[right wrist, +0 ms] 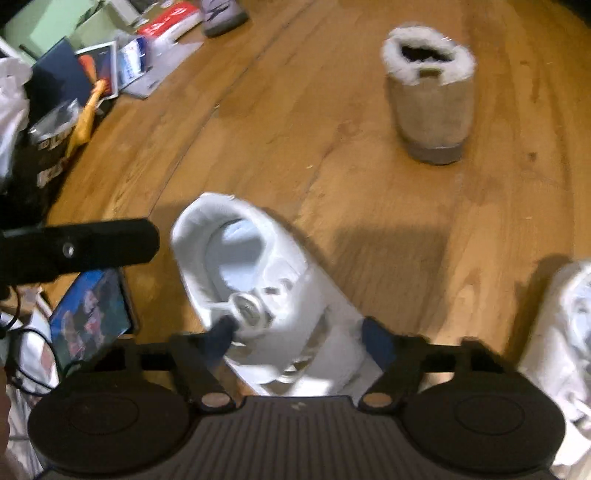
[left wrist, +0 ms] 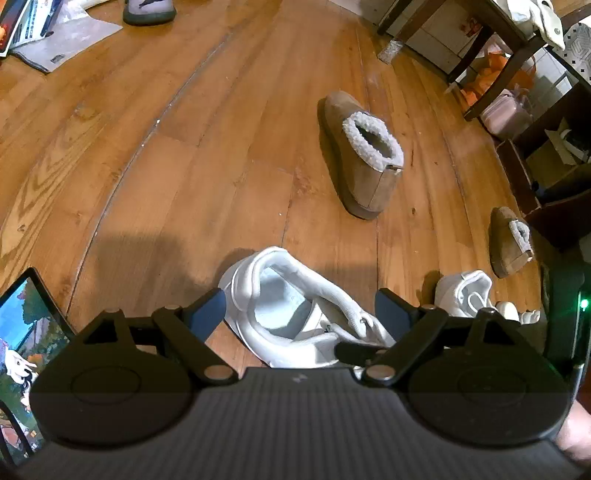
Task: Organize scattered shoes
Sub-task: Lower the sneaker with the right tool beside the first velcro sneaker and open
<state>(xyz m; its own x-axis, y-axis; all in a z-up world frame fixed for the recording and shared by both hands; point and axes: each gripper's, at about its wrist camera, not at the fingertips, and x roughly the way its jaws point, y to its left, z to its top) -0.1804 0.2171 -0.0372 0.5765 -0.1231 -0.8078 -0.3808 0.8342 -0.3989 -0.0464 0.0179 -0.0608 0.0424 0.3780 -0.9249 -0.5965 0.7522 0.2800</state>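
Observation:
A white sneaker lies on the wood floor between the fingers of my open left gripper; the pads stand apart from its sides. In the right wrist view the same white sneaker sits between the fingers of my right gripper, which press its sides. A second white sneaker lies to the right, also at the right edge of the right wrist view. Two tan fleece-lined slippers stand farther off, one in the middle and one at the right.
A grey shoe sits at the far left. Papers and boxes clutter the left side. A tablet lies near left. A dark wooden shelf with bags stands at the right.

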